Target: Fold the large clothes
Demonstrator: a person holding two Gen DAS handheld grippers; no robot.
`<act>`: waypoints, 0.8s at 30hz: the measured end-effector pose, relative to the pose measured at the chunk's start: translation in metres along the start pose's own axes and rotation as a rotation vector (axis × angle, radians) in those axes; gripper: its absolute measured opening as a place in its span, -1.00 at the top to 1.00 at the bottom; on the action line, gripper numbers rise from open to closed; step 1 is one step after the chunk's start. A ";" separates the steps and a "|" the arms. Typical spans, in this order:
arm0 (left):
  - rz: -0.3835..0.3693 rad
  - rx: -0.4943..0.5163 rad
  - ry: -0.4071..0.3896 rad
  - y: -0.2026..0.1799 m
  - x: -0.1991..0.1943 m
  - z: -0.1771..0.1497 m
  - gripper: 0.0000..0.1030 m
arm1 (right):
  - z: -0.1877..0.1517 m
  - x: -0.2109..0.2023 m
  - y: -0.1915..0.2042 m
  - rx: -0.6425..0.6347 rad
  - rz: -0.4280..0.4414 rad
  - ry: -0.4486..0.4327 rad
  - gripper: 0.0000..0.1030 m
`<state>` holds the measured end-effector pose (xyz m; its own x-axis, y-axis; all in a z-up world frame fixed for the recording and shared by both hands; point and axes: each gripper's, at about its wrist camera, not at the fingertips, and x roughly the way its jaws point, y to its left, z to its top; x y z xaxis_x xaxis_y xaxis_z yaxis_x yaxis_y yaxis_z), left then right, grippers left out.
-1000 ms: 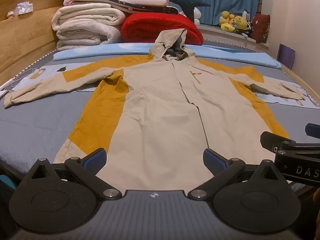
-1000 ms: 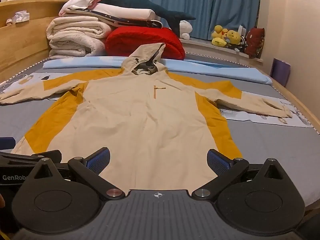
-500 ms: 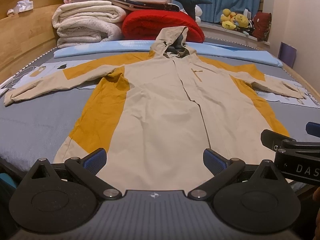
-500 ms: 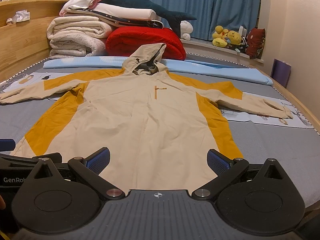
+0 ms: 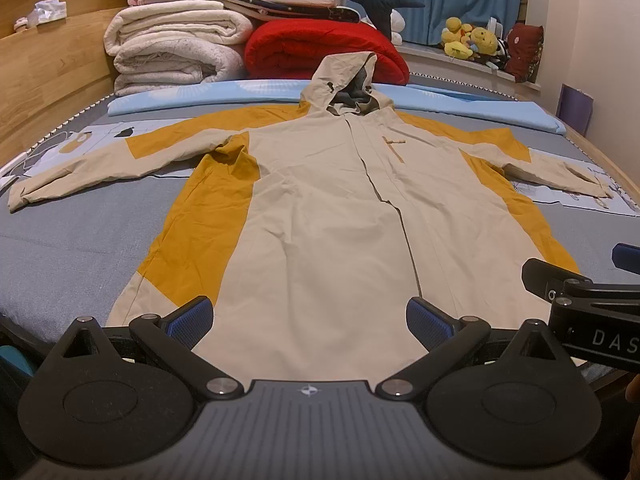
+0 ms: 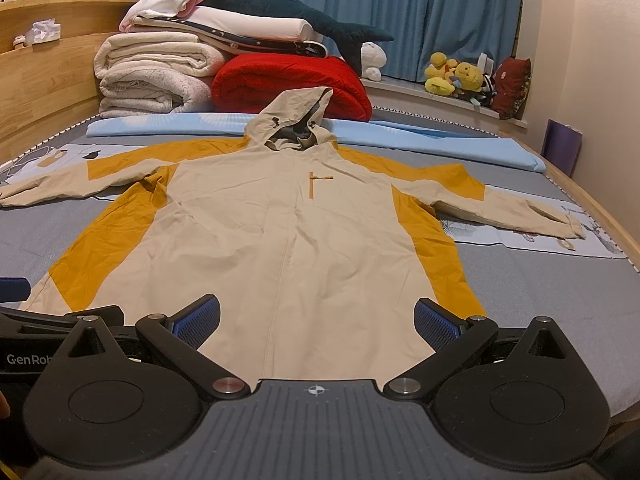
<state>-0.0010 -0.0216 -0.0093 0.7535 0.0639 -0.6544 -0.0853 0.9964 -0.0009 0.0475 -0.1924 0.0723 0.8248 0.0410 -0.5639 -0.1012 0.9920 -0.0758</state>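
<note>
Nearest, the left gripper (image 5: 309,318) and right gripper (image 6: 317,322) both hang spread wide, holding nothing, at the hem of one beige-and-mustard hooded jacket (image 5: 332,216) lying flat on the bed (image 5: 72,240), both sleeves outstretched; beyond it, one red blanket (image 5: 320,50)

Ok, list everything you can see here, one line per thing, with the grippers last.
jacket: one, beige with mustard panels, hooded, spread flat front-up on the bed, sleeves out to both sides
bed: one, grey cover, under the jacket
blue mat: one, light blue, across the bed beyond the hood
white blankets: folded stack, far left by the headboard
red blanket: one, rolled, behind the hood
shark plush: one, dark teal, on top of the stack
soft toys: several, mostly yellow, on the window ledge
curtains: blue, back wall
headboard: wooden, left
left gripper: open, above the jacket hem
right gripper: open, above the jacket hem
</note>
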 end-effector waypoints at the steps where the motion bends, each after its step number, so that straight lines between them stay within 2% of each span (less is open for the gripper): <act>1: 0.000 0.000 0.000 0.000 0.000 0.000 -0.99 | 0.000 0.000 0.000 -0.001 0.000 0.000 -0.98; 13: 0.008 0.011 -0.016 -0.001 -0.002 0.000 -0.98 | 0.001 0.000 0.000 0.001 0.000 -0.002 -0.98; 15: -0.006 0.020 -0.021 -0.002 -0.003 0.000 -0.90 | 0.002 0.000 0.000 0.001 0.001 -0.003 -0.98; 18: -0.023 0.041 -0.039 -0.004 -0.006 0.002 -0.90 | 0.004 -0.001 -0.001 0.002 -0.004 -0.015 -0.96; 20: -0.027 0.056 -0.050 -0.004 -0.006 0.005 -0.89 | 0.006 -0.001 -0.005 0.018 0.005 -0.028 -0.82; 22: -0.026 0.067 -0.056 0.002 -0.002 0.013 -0.77 | 0.007 -0.001 -0.010 0.032 -0.002 -0.039 -0.62; 24: -0.029 0.079 -0.047 0.010 0.005 0.024 -0.49 | 0.009 0.003 -0.020 0.054 -0.020 -0.043 -0.46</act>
<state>0.0177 -0.0096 0.0056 0.7849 0.0356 -0.6186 -0.0129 0.9991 0.0412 0.0569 -0.2109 0.0800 0.8496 0.0251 -0.5268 -0.0555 0.9976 -0.0420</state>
